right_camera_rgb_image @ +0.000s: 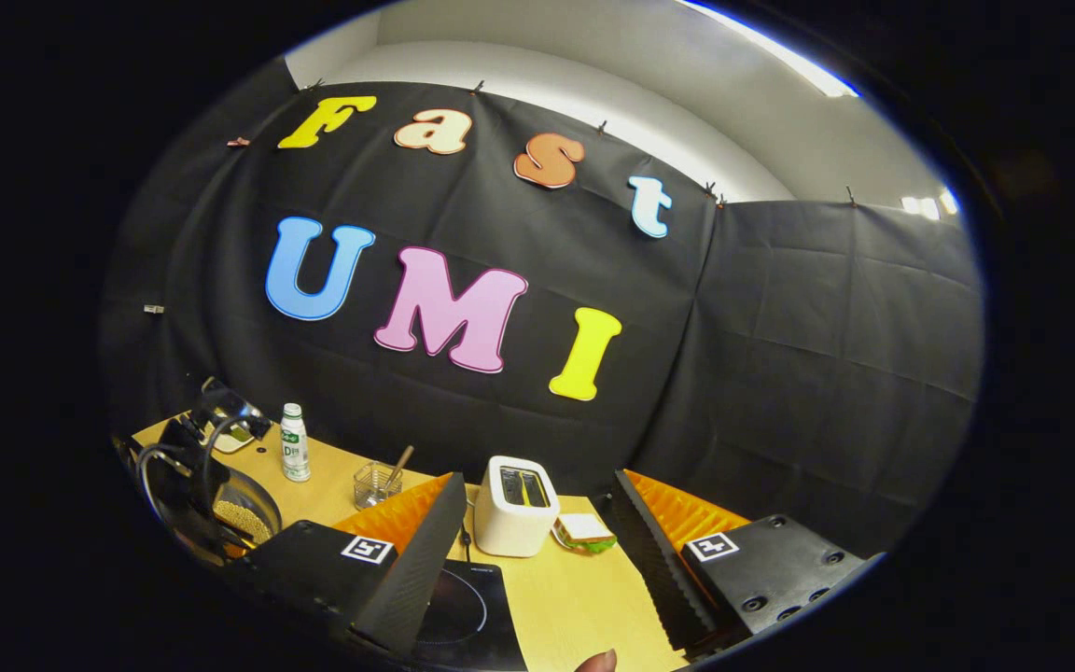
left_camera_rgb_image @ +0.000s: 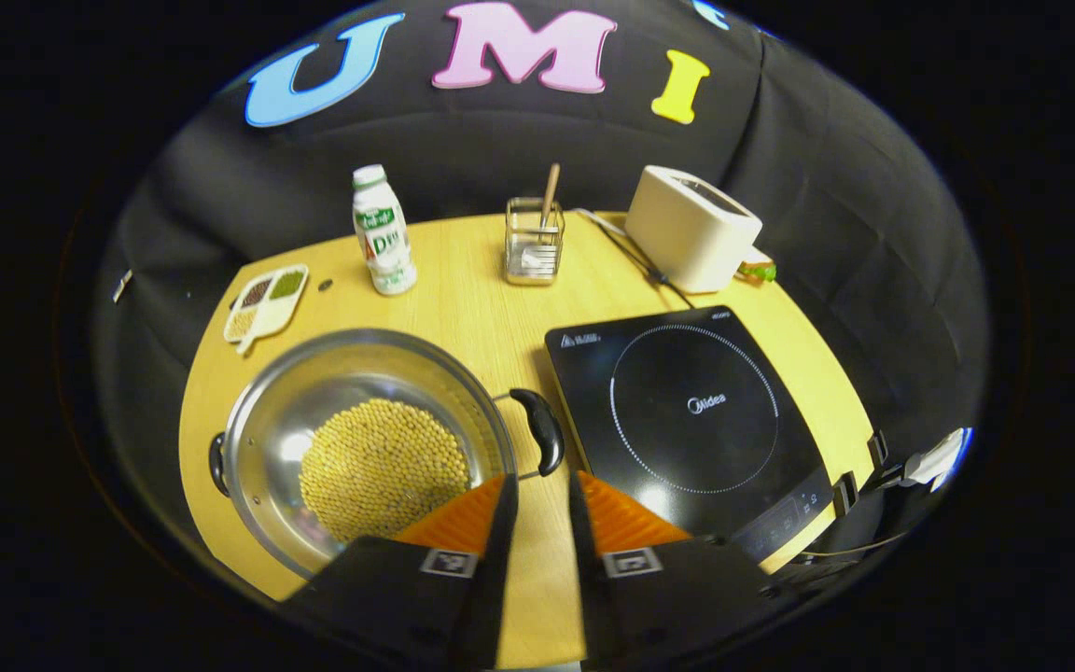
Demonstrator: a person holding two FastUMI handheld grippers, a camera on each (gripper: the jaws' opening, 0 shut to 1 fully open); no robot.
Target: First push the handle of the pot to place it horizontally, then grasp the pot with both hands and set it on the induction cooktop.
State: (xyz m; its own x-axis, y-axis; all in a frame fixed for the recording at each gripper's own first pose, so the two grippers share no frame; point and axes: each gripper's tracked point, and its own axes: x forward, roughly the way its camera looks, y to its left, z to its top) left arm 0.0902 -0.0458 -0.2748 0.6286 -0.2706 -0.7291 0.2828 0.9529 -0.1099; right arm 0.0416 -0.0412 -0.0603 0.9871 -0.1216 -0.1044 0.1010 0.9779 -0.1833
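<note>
Pot point(left_camera_rgb_image: 365, 448), steel and holding a mound of yellow beans point(left_camera_rgb_image: 383, 467), stands on the worktop point(left_camera_rgb_image: 477, 317) just beside the induction cooktop point(left_camera_rgb_image: 687, 415), on the side away from the toaster point(left_camera_rgb_image: 691, 229). Its near black handle point(left_camera_rgb_image: 540, 429) lies between pot rim and cooktop edge; the far handle point(left_camera_rgb_image: 217, 464) sits on the opposite side of the pot. The left claw point(left_camera_rgb_image: 542, 509) hovers just short of the near handle, fingers slightly parted and holding nothing. The right claw point(right_camera_rgb_image: 533, 551) is raised above the cooktop, open wide and empty. Judged step: nudging the handle. A good push would be low, slow and sideways against the handle's end, so the pot pivots without tipping beans or striking the cooktop.
</note>
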